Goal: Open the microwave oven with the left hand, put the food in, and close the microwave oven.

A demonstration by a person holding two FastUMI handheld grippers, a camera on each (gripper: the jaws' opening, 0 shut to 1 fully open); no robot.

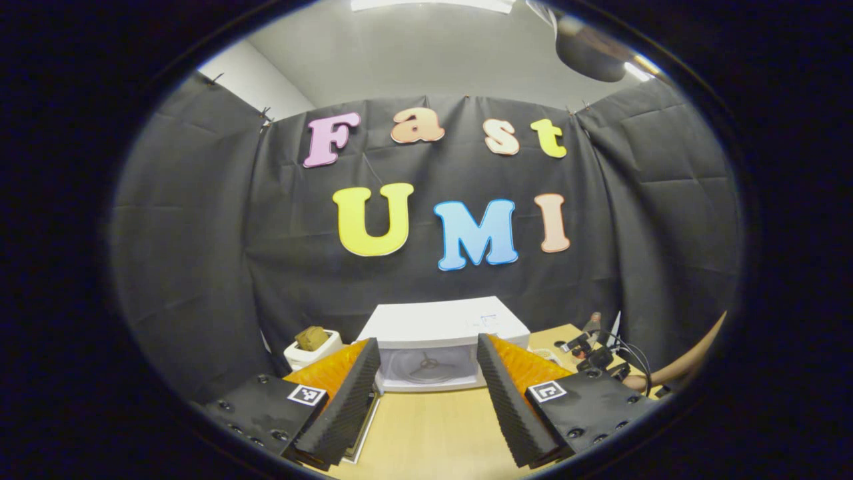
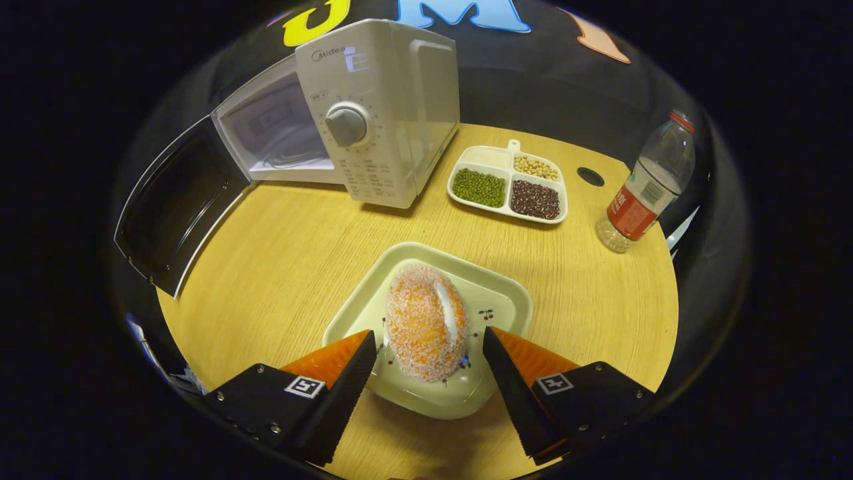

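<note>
1. Microwave oven (image 2: 373, 113): stands at the upper left of the right gripper view on the wooden table (image 2: 286, 260). Its door (image 2: 176, 210) is swung wide to the left and the cavity is exposed. The opening step is judged complete.

2. Food (image 2: 426, 320): an orange, sugar-coated pastry with a pale filling, resting on a square cream plate (image 2: 496, 293) at lower centre of the right gripper view. Its long axis runs roughly away from the camera, along the fingers' line.

3. Right gripper (image 2: 430, 363): open, fingers set either side of the food and over the plate's near edge. Neither finger is seen pressing on the food. This gripper is plainly the nearer to the food.

4. Key relation: the oven cavity lies up and to the left of the food. The table between them is bare, so no obstruction is judged on that path. The open door lies at the left edge of the route.

5. Left gripper (image 1: 426, 393): open and holding nothing, facing the oven front at lower centre of the left gripper view, apart from it.

6. Surroundings: a divided tray of beans (image 2: 510, 183) and a plastic bottle (image 2: 643, 187) stand right of the oven, away from the route.
</note>
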